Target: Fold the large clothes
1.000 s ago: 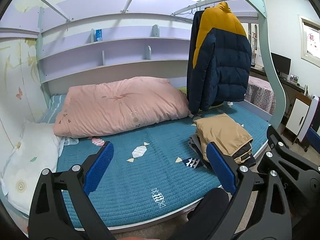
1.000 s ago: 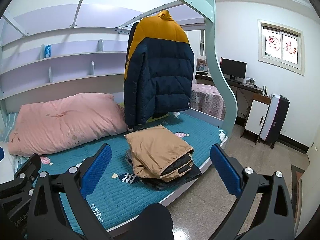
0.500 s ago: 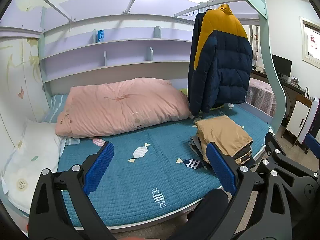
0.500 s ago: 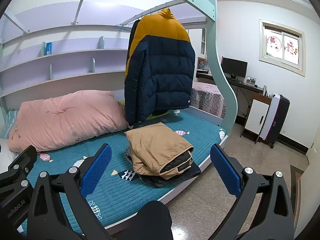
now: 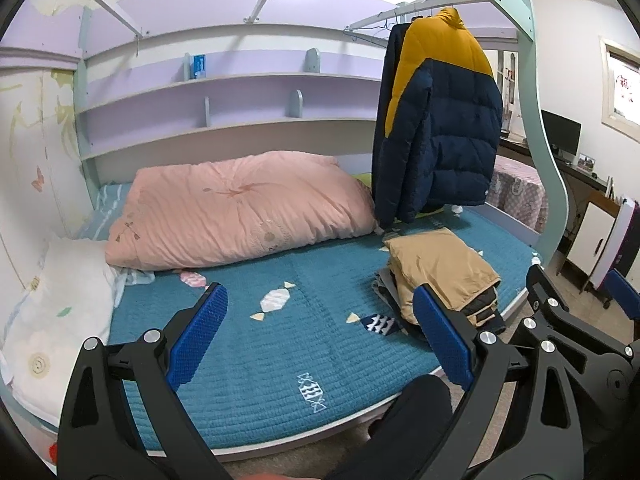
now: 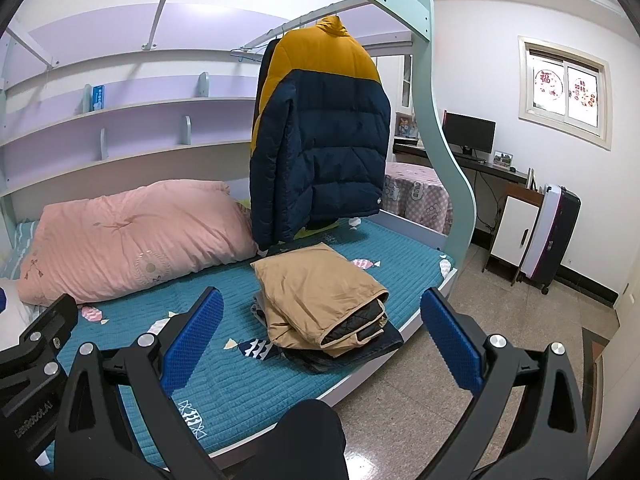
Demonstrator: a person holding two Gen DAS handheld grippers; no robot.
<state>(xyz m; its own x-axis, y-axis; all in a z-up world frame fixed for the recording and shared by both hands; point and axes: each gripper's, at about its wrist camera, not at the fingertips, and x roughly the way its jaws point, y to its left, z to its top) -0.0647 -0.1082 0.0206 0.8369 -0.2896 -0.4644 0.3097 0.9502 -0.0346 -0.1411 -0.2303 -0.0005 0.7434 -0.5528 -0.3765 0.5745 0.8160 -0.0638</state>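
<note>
Both the left hand-held gripper (image 5: 320, 334) and right hand-held gripper (image 6: 320, 338) gape wide, empty, above the teal bed (image 5: 256, 344). The puffer jacket (image 6: 320, 136) hangs from the rail beside a pink duvet (image 6: 128, 236); folded clothes (image 6: 320, 300) sit near the bed's edge.

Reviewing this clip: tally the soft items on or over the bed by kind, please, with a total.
Hanging puffer jackets: 1, navy and yellow
Folded clothes stacks: 1, tan garment on top
Pink duvets: 1
White pillows: 1
Total: 4
How many garments lie under the tan one cannot be told.
</note>
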